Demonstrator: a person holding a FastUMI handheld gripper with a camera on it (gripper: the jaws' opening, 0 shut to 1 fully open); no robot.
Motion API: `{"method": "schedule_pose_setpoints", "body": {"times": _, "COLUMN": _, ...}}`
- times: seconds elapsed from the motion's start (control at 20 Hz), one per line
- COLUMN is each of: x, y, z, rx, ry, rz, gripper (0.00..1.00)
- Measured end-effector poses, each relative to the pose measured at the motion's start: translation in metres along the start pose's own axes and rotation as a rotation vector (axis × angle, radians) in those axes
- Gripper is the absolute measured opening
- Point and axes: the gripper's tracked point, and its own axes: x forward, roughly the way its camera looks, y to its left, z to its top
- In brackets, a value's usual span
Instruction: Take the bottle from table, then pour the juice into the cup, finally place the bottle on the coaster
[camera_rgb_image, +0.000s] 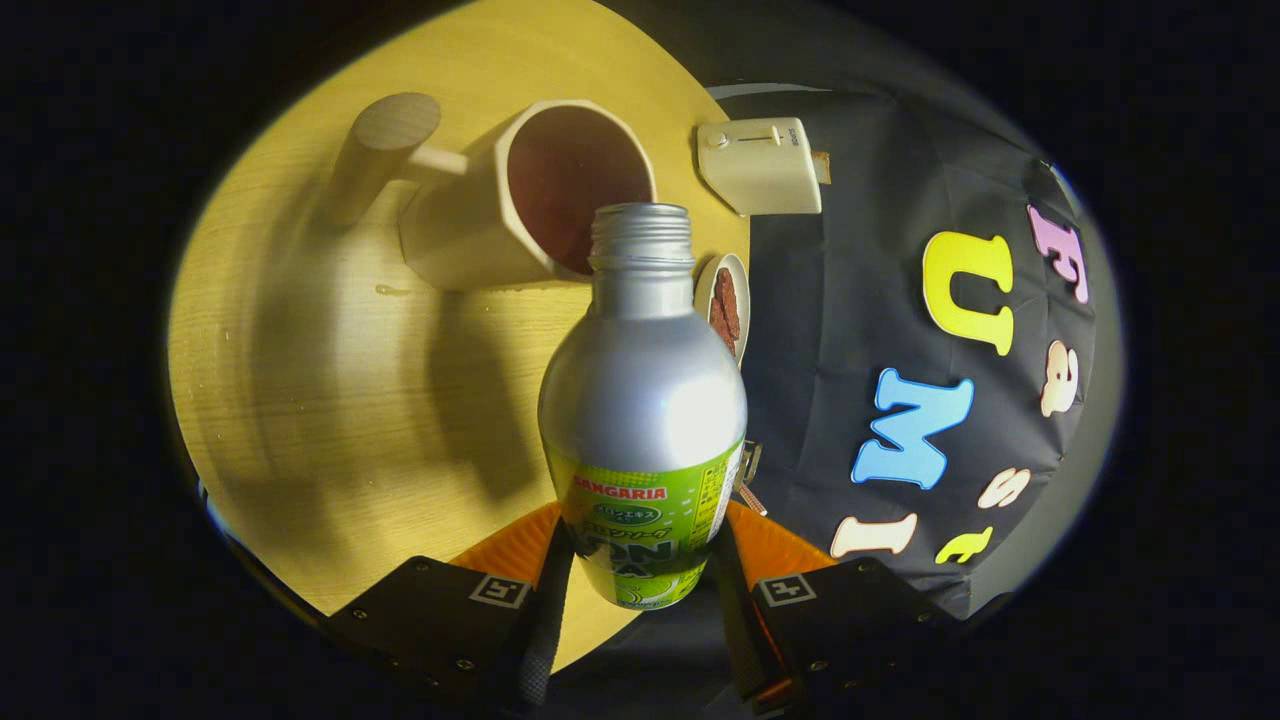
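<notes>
My gripper (640, 575) is shut on a silver metal bottle (642, 400) with a green label, both fingers pressing on its lower part. The bottle has no cap and is tilted forward, its open threaded mouth (641, 222) reaching over the near rim of a cream cup (520, 200). The cup stands on the round wooden table (330, 400), has a wooden peg-like handle (385, 150) on its far left side, and shows dark liquid inside. A small round coaster (724, 305) with a brownish face lies just right of the bottle's neck, by the table's edge.
A cream box-shaped device (762, 165) with a slider sits beyond the coaster at the table's edge. The booth's black cloth wall (850, 330) rises right behind the table there. A few small droplets (390, 290) lie on the wood near the cup's base.
</notes>
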Motion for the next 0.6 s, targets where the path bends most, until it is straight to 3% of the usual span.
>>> {"method": "schedule_pose_setpoints", "body": {"times": 0.6, "x": 0.0021, "y": -0.0053, "z": -0.0061, "rx": -0.096, "ry": 0.046, "rz": 0.014, "gripper": 0.68}}
